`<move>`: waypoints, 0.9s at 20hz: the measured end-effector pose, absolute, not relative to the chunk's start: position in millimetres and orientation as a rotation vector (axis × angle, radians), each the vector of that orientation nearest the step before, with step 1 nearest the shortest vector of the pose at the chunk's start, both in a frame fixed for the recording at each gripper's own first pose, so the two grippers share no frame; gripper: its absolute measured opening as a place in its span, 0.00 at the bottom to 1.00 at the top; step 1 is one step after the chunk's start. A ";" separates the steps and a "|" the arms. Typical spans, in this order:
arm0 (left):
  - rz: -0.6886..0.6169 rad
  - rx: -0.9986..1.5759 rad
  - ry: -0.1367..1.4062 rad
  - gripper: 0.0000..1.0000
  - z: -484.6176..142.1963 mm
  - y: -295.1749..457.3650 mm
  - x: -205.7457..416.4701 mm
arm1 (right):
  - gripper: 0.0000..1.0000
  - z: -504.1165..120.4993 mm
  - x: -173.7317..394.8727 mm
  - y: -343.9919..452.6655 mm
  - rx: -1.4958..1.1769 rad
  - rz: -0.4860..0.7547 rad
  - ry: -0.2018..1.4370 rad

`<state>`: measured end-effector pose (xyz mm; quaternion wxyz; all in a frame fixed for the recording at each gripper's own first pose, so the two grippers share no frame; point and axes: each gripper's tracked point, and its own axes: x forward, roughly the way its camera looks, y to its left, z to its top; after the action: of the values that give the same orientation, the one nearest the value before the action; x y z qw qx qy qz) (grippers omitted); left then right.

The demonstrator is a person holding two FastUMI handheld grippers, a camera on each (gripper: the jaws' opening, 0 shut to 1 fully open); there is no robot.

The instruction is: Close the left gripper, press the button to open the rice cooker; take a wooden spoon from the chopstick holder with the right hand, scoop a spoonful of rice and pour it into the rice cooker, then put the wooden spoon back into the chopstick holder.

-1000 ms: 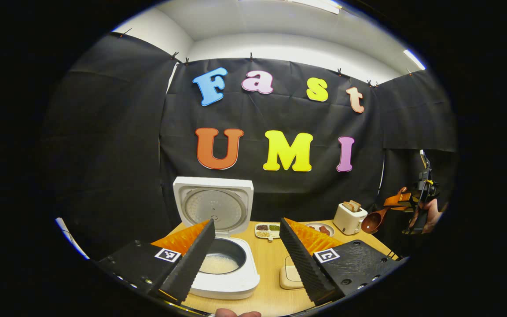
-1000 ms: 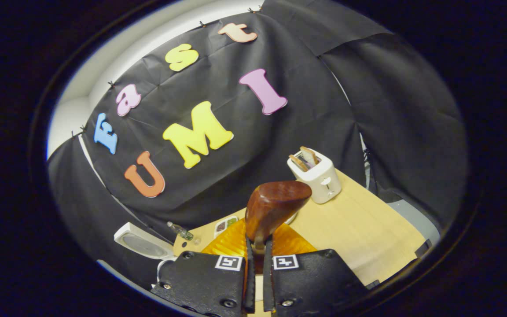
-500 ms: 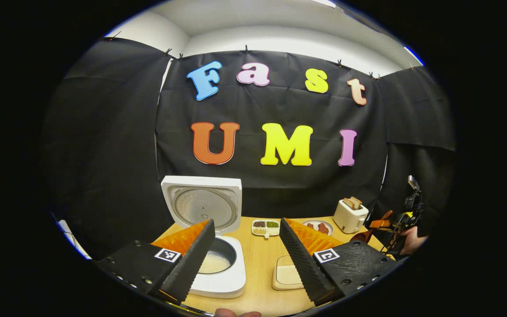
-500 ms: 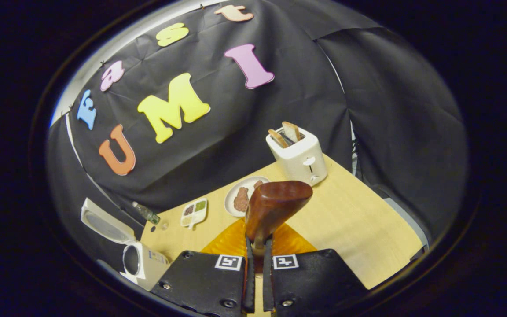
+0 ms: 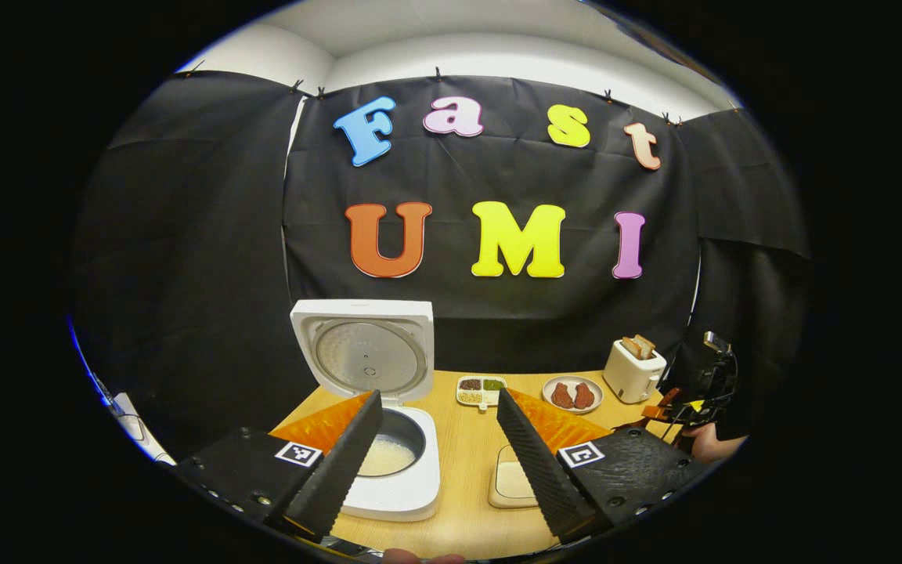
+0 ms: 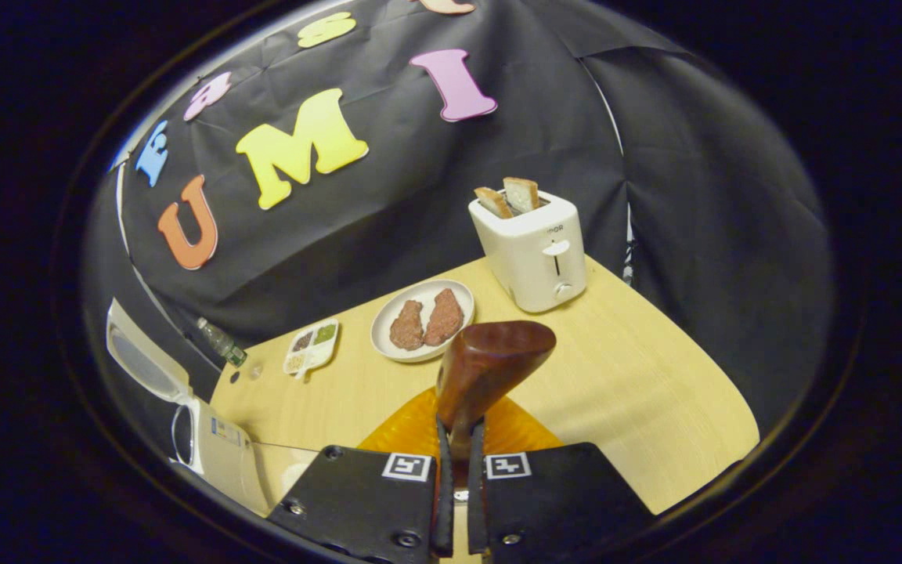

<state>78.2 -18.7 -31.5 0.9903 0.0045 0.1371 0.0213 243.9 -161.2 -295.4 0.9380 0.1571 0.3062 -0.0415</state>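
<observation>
Wooden spoon (image 6: 490, 368) sits clamped by its neck between the two fingers of the right hand-held gripper (image 6: 455, 470), dark glossy bowl pointing forward and edge-on over the counter (image 6: 639, 392); so low a grip probably keeps the bowl from swinging. I judge it empty, though its inner face is turned away. The left hand-held gripper (image 5: 439, 439) hangs idle with its ribbed black fingers spread wide, holding nothing, likely kept back to leave room.

Just beyond those fingers stands the rice cooker (image 5: 388, 478), a white rounded box with its lid (image 5: 365, 352) upright, so the button step looks done. The dark inner pot already holds pale rice (image 5: 384, 454). Beside it lies a shallow cream tray (image 5: 512, 482), perhaps the rice supply.

Farther back are a small divided dish (image 6: 310, 347), a plate with two brown patties (image 6: 422, 319) and a smooth white toaster (image 6: 533, 247) with bread slices standing in it.
</observation>
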 end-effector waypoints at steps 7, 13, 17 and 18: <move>0.031 0.013 0.295 0.95 -35.5 -19.5 83.9 | 0.20 -313.7 244.6 -151.3 0.299 -0.069 0.648; 0.022 0.005 0.260 0.95 -25.8 -10.9 87.1 | 0.78 -276.5 245.3 -159.0 0.255 -0.092 0.581; 0.047 0.017 0.202 0.94 -2.3 11.0 98.7 | 0.86 -223.3 238.0 -173.6 0.249 -0.142 0.496; 0.043 0.024 0.178 0.94 7.0 15.2 105.0 | 0.86 -205.8 236.3 -178.2 0.238 -0.153 0.463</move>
<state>105.0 15.2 7.0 0.9957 0.0120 0.0888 0.0214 236.3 -178.2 -205.8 0.9634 0.1173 0.2288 -0.0756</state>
